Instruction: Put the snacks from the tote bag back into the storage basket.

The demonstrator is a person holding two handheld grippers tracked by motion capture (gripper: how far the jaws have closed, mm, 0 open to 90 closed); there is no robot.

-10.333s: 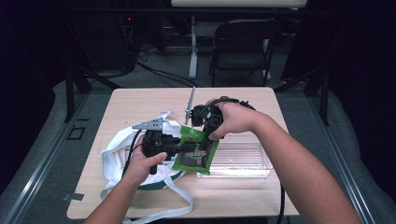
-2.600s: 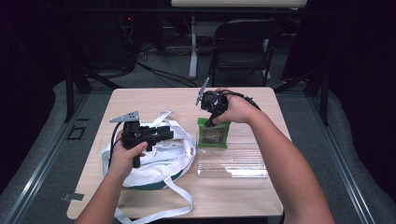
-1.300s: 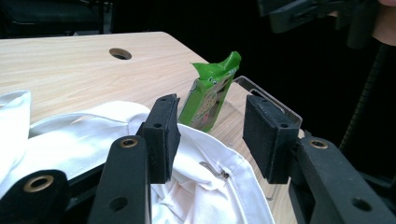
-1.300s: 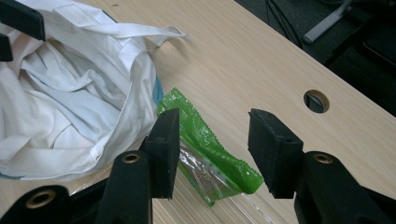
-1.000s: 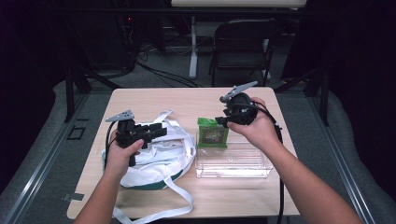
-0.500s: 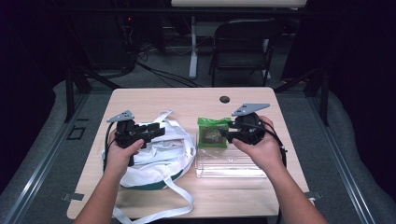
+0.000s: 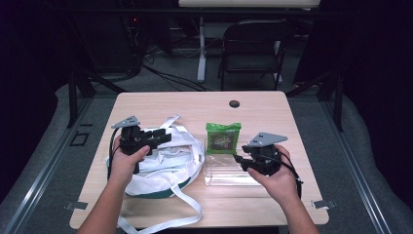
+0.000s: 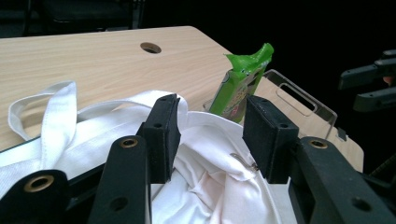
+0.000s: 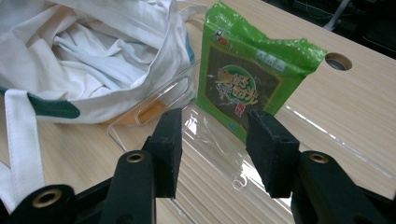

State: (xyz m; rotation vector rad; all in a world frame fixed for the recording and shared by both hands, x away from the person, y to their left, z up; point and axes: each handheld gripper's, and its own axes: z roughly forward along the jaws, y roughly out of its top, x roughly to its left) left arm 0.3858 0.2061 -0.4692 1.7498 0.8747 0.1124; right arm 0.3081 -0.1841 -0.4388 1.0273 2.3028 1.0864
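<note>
**Green packet stands in the clear bin — both grippers free**

The green snack packet (image 7: 223,138) stands upright at the far end of the clear plastic bin (image 7: 229,171), leaning on its far wall. In the right gripper view the packet (image 9: 247,88) is well seen: its printed face looks toward the camera and its lower edge rests on the bin floor (image 9: 233,158). Nothing holds it now.

The right gripper (image 7: 239,161) is just beside the bin, on its right side, with the jaws spread apart and empty; they point at the packet but do not touch it. The left gripper (image 7: 165,135) hovers over the white cloth bag (image 7: 163,163), which lies crumpled on the table (image 7: 195,105) and touches the bin's left side. Its jaws are also spread, with only the bag's folds (image 8: 210,177) below them — they pinch nothing.

I judge that the work is moving goods out of the bag into the bin. One packet is placed, so this part seems done. I cannot tell whether more items are inside the bag; the opening shows only white fabric. If something remains, the left gripper is near enough to open or hold the bag, and the bin has much free room.
</note>
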